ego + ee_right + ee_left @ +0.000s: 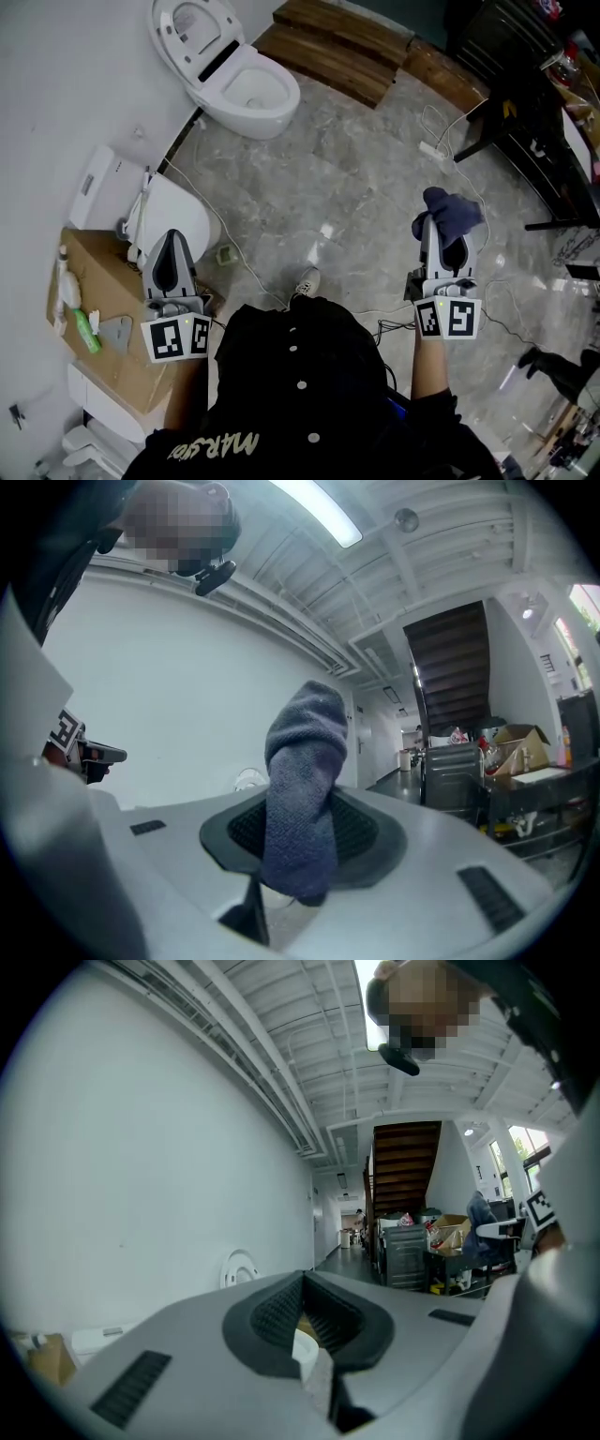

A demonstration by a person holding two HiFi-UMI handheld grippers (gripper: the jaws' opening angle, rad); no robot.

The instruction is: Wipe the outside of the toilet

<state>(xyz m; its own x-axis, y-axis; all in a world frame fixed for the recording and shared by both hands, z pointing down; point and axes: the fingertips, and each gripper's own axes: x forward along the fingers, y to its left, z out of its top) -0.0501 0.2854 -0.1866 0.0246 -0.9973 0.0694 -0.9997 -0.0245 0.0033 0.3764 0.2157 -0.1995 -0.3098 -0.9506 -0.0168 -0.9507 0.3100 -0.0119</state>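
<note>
A white toilet (236,77) with its lid raised stands by the wall at the far left of the head view, well ahead of both grippers. My right gripper (442,234) is held over the grey floor to the right, shut on a dark blue cloth (452,212) that bunches out past its tips. The right gripper view shows the cloth (302,780) standing up between the jaws of that gripper (300,832). My left gripper (172,251) is at the left above a second white toilet lid (178,214). Its jaws (305,1293) are shut with nothing in them.
A cardboard box (111,370) at the left holds a white bottle (66,284) and a green one (86,330). White cables (448,142) trail over the marble floor. Wooden steps (337,42) lie beyond the toilet, and black furniture (534,122) stands at the right.
</note>
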